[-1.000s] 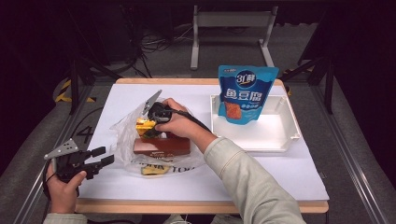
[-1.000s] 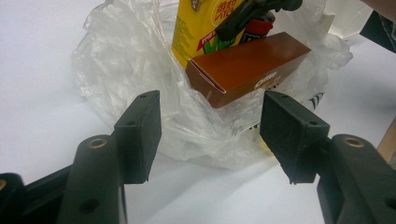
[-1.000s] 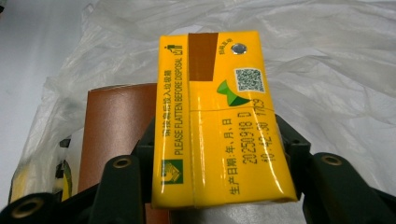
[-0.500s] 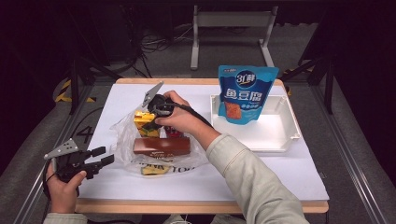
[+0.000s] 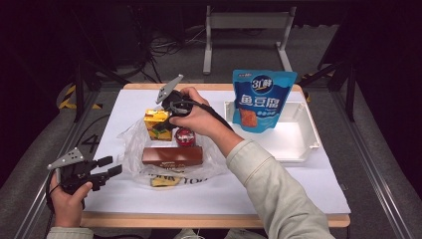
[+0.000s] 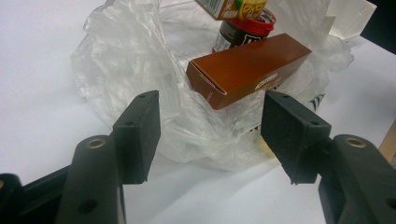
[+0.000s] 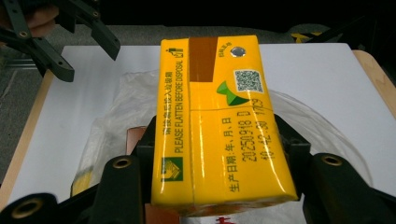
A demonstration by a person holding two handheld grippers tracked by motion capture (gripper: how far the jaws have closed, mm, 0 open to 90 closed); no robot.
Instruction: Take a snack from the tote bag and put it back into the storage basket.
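Observation:
My right gripper (image 5: pixel 164 124) is shut on a yellow drink carton (image 5: pixel 157 123) and holds it just above a crumpled clear plastic bag (image 5: pixel 130 149) at mid-table. In the right gripper view the carton (image 7: pixel 215 126) sits clamped between both black jaws. Inside the bag lie a brown box (image 5: pixel 172 156) and a red-lidded dark jar (image 5: pixel 184 136). My left gripper (image 5: pixel 113 167) stands open near the table's front left corner, aimed at the bag. In the left gripper view its jaws frame the bag (image 6: pixel 140 70), the brown box (image 6: pixel 247 70) and the jar (image 6: pixel 245 30), touching none of them.
A white tray (image 5: pixel 303 144) sits at the right of the white table top (image 5: pixel 249 194), with a blue snack pouch (image 5: pixel 261 99) standing upright at its left end. A yellow packet (image 5: pixel 163 181) lies under the bag's front edge. A metal stand (image 5: pixel 246 30) is behind the table.
My right gripper has lifted the yellow carton up out of the bag and slightly away from me. The left gripper has stayed where it was.

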